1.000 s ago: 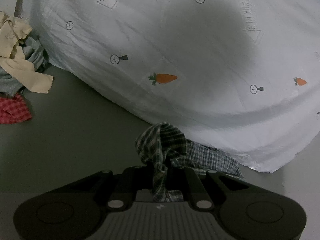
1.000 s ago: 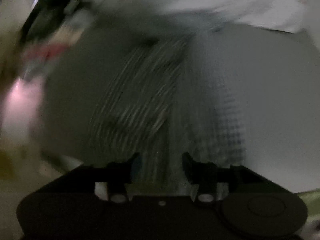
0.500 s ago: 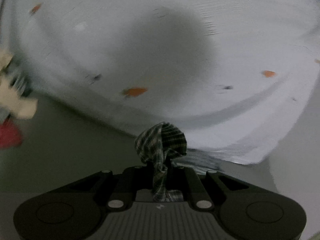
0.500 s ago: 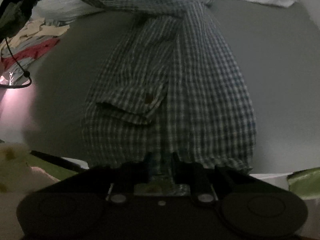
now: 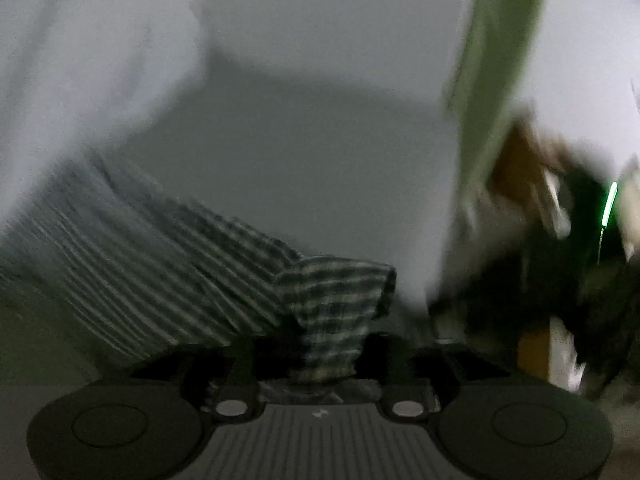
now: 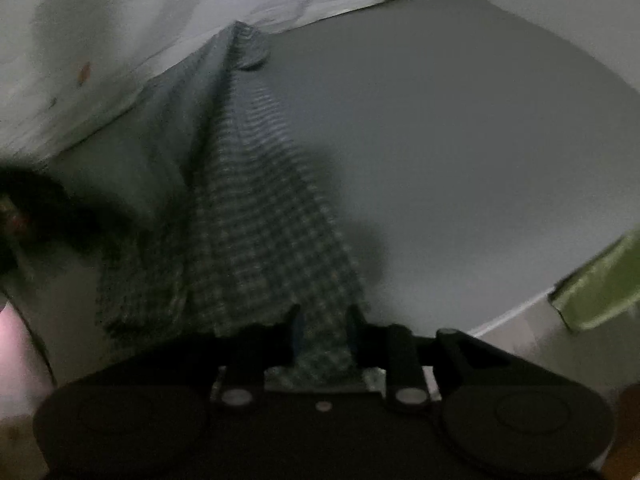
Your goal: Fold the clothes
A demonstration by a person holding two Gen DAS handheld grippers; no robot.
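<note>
A dark green-and-white checked shirt (image 6: 256, 208) lies stretched over the grey bed surface (image 6: 460, 152). My right gripper (image 6: 322, 320) is shut on its near edge, cloth bunched between the fingers. My left gripper (image 5: 328, 356) is shut on another bunched part of the same checked shirt (image 5: 160, 264), which trails off to the left. Both views are blurred by motion.
A white sheet with small carrot prints (image 6: 120, 40) is heaped at the back left. A green cloth (image 6: 600, 292) lies at the bed's right edge and shows in the left wrist view (image 5: 496, 60). Dark and brown clutter (image 5: 560, 232) stands at the right.
My left gripper has swung right with the shirt, away from the white sheet toward the bed's edge. The shirt has been pulled into a narrower strip in front of my right gripper.
</note>
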